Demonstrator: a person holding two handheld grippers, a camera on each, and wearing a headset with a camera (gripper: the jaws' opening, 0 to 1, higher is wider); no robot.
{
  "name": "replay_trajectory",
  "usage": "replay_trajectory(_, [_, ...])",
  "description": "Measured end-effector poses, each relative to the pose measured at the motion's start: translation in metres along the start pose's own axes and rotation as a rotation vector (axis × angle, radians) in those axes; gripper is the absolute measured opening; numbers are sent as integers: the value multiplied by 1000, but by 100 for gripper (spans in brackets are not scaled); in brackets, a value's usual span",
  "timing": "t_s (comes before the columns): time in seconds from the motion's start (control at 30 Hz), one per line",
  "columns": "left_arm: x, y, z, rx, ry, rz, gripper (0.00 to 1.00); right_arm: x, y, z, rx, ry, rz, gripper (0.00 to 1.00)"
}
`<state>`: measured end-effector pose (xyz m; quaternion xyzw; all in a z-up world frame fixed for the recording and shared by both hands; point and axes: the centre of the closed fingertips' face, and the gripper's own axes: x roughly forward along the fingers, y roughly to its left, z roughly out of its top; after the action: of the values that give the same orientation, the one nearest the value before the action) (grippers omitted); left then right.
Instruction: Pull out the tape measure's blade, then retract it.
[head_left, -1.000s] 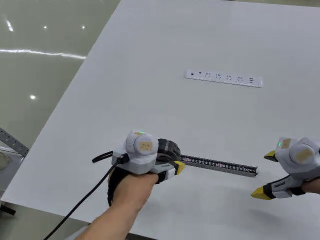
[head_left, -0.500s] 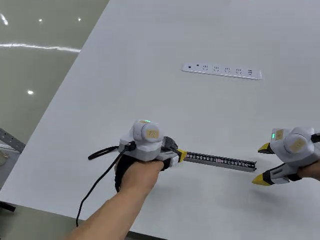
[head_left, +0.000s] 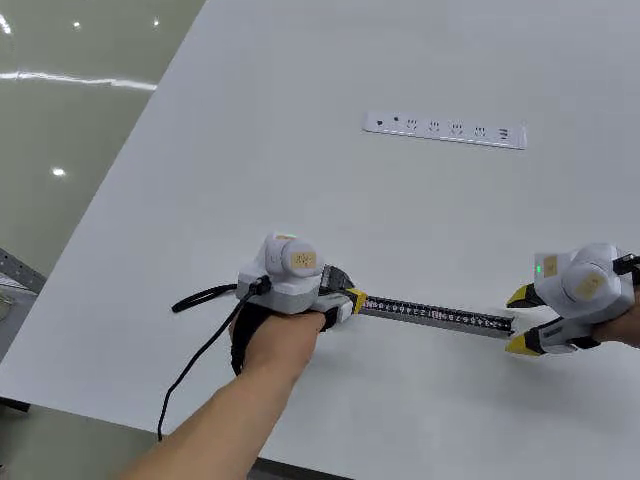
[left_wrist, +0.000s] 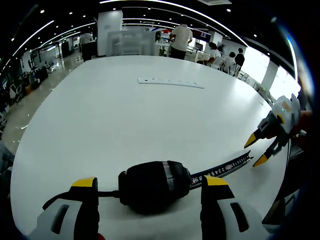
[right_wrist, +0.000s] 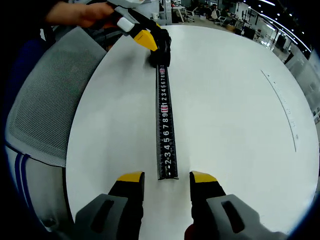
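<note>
While the left gripper (left_wrist: 150, 182) has its yellow-tipped jaws closed on the tape measure case (left_wrist: 154, 189), that case rests on the white, matte workbench (head_left: 300, 160) near the person's edge. The case is a rounded black body with a dull, rubbery look. A black cable (head_left: 200, 348) trails off to the left of this gripper. From the case's right side the blade (head_left: 435, 317) lies drawn out flat on the bench as a thin, narrow black strip printed with white numerals. In the head view its long axis runs left to right, sloping slightly towards the near edge. A long white power strip (head_left: 443, 130) lies well apart on the far side, roughly parallel to the blade. The blade's free end points at the right gripper (right_wrist: 167, 177), whose jaws stand moderately apart. The blade tip lies between them, touching neither.
</note>
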<state>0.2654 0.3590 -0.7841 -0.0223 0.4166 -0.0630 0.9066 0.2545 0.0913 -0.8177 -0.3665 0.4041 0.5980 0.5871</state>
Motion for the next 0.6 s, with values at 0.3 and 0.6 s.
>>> replay_trajectory(0.3, [7,2,-2,-10,1,5,78,2,2,0,-31,3,16,24])
replay_trajectory(0.6, [13,2,-2,-16,-5,2,76,3,-1,0,-31,8,9,18])
